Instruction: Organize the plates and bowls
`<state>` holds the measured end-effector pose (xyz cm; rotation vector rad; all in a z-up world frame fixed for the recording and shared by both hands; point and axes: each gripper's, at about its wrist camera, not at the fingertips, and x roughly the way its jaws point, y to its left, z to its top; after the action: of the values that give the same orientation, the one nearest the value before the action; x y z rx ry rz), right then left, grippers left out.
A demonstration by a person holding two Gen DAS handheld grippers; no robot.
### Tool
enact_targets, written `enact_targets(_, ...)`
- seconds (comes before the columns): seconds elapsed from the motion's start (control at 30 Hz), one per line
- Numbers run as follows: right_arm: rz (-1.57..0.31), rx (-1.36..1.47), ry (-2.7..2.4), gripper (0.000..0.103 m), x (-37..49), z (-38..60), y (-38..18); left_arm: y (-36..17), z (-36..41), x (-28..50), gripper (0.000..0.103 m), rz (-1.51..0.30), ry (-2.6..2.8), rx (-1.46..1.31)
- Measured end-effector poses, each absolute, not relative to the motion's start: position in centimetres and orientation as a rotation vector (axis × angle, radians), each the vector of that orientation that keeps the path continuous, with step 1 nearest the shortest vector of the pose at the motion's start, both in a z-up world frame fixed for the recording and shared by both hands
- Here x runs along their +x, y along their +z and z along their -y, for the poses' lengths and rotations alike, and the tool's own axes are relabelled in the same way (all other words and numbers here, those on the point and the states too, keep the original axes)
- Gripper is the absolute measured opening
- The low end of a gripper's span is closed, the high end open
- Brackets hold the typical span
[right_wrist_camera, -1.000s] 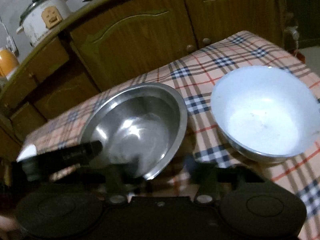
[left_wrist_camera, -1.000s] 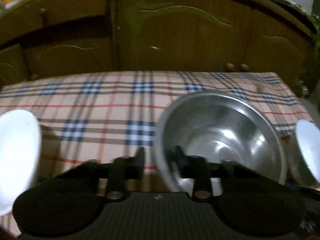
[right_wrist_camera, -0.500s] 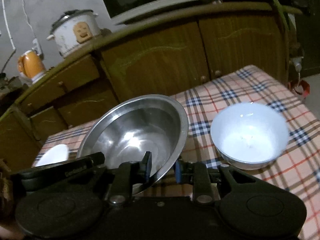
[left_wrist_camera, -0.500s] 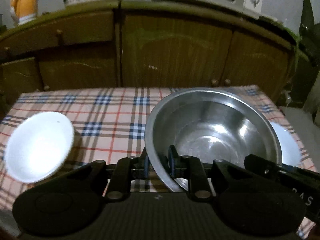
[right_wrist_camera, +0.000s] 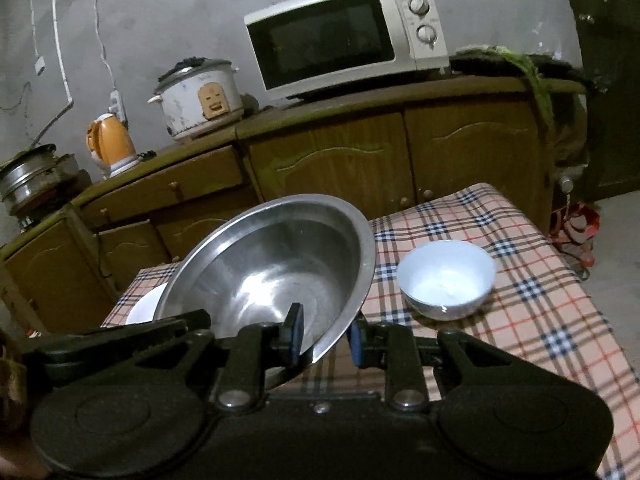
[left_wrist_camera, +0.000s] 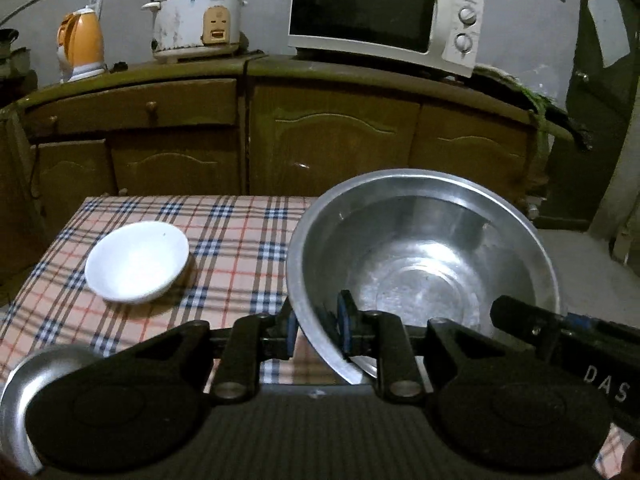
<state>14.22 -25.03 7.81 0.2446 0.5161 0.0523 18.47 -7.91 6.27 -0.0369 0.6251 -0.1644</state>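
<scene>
Carrying the big steel bowl (left_wrist_camera: 420,264) well depends on both grips acting as one: the left gripper (left_wrist_camera: 318,330) pinches the near rim with one pad inside the wall and one outside, while the right gripper (right_wrist_camera: 326,338) straddles the rim at another spot, its pads looking slightly less snug from this angle, so I judge that hold the weaker one. The bowl appears lifted off the plaid tablecloth (left_wrist_camera: 236,240) and tipped unevenly, so level it and keep the two hands at a fixed spacing; thin polished metal slips easily under a twisting pull. Beyond it, a white plate (left_wrist_camera: 137,261) lies flat on the left part of the cloth and a white bowl (right_wrist_camera: 447,278) sits on the right part, both well apart from the steel one. Lower it gently wherever it goes, since china under steel chips. Farther back stand the wooden cabinets (left_wrist_camera: 332,144) and microwave (left_wrist_camera: 384,20).
</scene>
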Motion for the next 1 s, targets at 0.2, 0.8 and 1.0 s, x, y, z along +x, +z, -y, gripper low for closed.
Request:
enact_targets(0.2, -0.513, 0.262, 0.040, 0.030, 9.8, 25.4, 7.2, 5.4, 8.5, 15.1, 0.022, -0.625, -0.176, -0.020)
enact_targets(0.8, -0.613, 0.247, 0.004, 0.030, 6.6, 26.7, 0.6, -0.5, 9.9, 12.0, 0.023, -0.703, -0.187, 0.011)
enact_targets(1.0, -0.653, 0.245, -0.001, 0.030, 7.1, 26.8, -1.7, -2.4, 10.0, 12.3, 0.023, -0.744, -0.178, 0.009)
